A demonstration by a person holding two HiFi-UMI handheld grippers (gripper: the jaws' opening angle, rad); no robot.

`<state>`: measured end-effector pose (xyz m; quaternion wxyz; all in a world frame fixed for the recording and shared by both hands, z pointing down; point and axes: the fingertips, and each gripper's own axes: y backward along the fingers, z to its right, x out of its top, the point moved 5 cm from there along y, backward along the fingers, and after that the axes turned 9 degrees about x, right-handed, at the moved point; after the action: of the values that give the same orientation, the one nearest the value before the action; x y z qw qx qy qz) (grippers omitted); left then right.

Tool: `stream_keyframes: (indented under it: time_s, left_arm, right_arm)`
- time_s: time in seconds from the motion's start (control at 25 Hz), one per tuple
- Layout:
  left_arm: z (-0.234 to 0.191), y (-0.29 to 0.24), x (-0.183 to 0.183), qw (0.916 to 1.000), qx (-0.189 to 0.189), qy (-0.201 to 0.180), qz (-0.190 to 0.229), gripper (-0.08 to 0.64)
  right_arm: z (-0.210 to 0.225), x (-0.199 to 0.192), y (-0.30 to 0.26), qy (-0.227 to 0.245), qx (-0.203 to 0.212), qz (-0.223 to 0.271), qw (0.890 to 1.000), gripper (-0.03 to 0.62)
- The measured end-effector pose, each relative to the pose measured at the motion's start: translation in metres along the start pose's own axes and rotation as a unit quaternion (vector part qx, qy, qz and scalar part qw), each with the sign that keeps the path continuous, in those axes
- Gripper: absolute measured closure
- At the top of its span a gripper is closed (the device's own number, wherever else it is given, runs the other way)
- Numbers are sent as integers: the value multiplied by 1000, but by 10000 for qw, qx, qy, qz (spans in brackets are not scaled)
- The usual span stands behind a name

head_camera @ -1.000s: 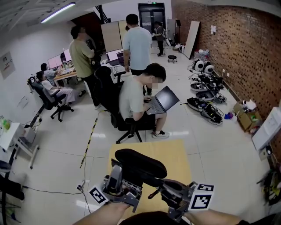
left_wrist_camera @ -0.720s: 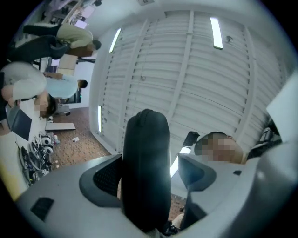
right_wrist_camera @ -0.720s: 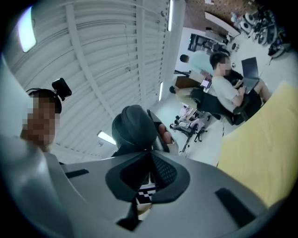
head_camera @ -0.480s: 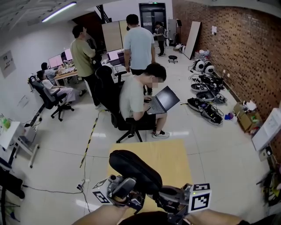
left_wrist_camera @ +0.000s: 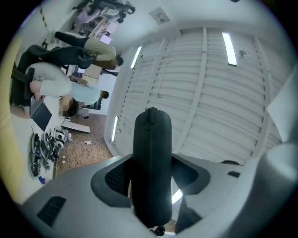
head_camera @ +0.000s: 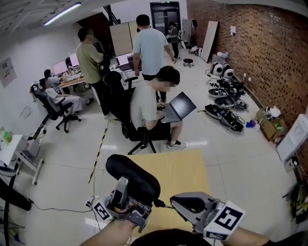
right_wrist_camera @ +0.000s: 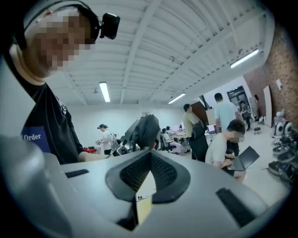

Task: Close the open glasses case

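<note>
The black glasses case (head_camera: 137, 175) is held up in the left gripper (head_camera: 124, 193), above the near left corner of the yellow table (head_camera: 185, 168). It is squeezed between the jaws, which have just been closing on it. Its two halves are seen pressed together. The right gripper (head_camera: 177, 204) is seen just beside it, with its jaws shut tight and nothing in them.

Right gripper view: I read one word, "Order", white on a blue patch (right_wrist_camera: 32, 137) of the person's black shirt (right_wrist_camera: 53, 116). Head view: wall notice (head_camera: 7, 71) and door sign (head_camera: 168, 3) too small for me to read.
</note>
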<state>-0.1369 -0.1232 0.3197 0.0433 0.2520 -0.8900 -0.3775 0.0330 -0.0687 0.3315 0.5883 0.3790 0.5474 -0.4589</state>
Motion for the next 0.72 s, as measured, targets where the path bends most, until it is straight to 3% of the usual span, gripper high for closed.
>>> stream_keyframes:
  time_s: [0.08,0.2,0.28,0.32,0.4,0.52,0.6,0.72]
  left_arm:
    - [10,-3,1,9982,-398,360,260,301]
    - [24,-9,-8,9910,-1107,729,199,301]
    - [26,-9,-11,9876,-1311,847,178,299]
    - [26,-7,-10,9871,-1324,871,215,300]
    - [24,-7,-10,9894,-1159,821,288,299]
    - [15,-11,-12,9964,-447,586,429,299]
    - [9,-16,-12,9985,27,333,444,299]
    - [5,-29,-15,9987,392,7,335,299]
  right_arm:
    - [-8,5,-10,270,145,-26,9995,606]
    - [-29,24,-27,631,602,312,9957,607]
    - [-42,36,-34,836,821,506,9918,594]
    - [-46,39,-36,872,876,489,9911,497]
    - [-49,37,-36,862,850,331,9921,474]
    - [-37,31,-35,756,576,70,9954,469]
    - [-24,30,-35,504,352,21,9981,469]
    - [-8,29,-29,53,120,56,9999,471]
